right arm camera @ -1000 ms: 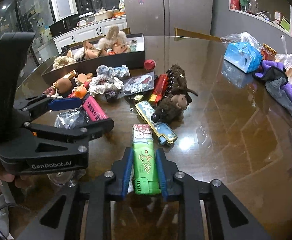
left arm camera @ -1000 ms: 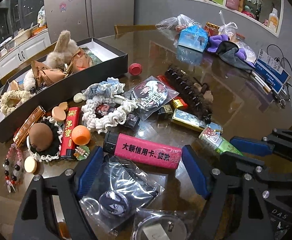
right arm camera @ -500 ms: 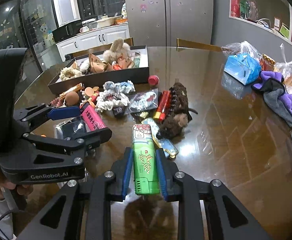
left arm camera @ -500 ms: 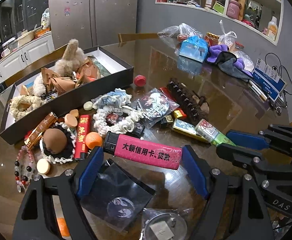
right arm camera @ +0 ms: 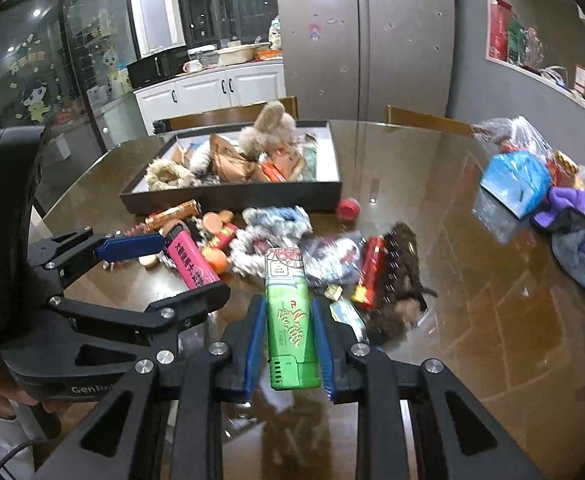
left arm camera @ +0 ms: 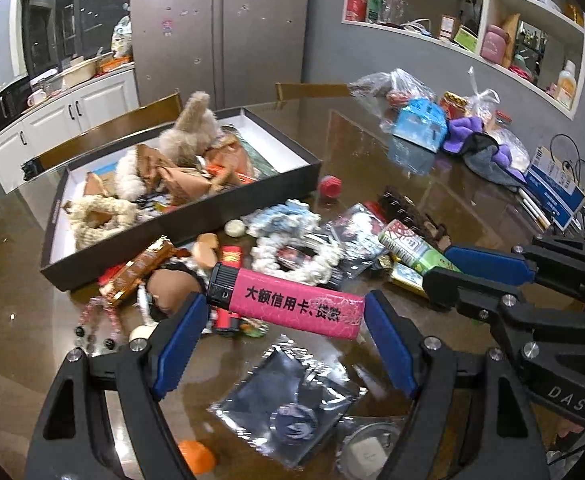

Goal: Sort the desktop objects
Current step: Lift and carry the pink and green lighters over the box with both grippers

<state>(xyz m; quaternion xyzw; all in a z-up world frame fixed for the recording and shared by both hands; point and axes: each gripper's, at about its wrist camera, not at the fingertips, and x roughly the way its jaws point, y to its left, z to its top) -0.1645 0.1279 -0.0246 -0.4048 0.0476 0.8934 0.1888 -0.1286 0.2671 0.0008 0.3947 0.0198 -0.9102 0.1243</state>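
A tall grey double-door refrigerator (right arm camera: 362, 36) dotted with small magnets anchors the kitchen backdrop. Left of the refrigerator, white base cabinets (right arm camera: 220, 90) carry a black microwave oven (right arm camera: 158, 66), a white mug (right arm camera: 190, 66) and a cream basin (right arm camera: 236, 54) on their counter. Farther left of the refrigerator stands a dark glass-fronted cabinet (right arm camera: 32, 76) with yellow cartoon stickers. Right of the refrigerator, a white recessed wall shelf (left arm camera: 492, 12) in the grey wall holds red boxes (left arm camera: 358, 0), a pink lidded jar (left arm camera: 494, 42) and a pale bottle (left arm camera: 564, 82). In front of the refrigerator, two wooden chair backs (right arm camera: 424, 120) show.
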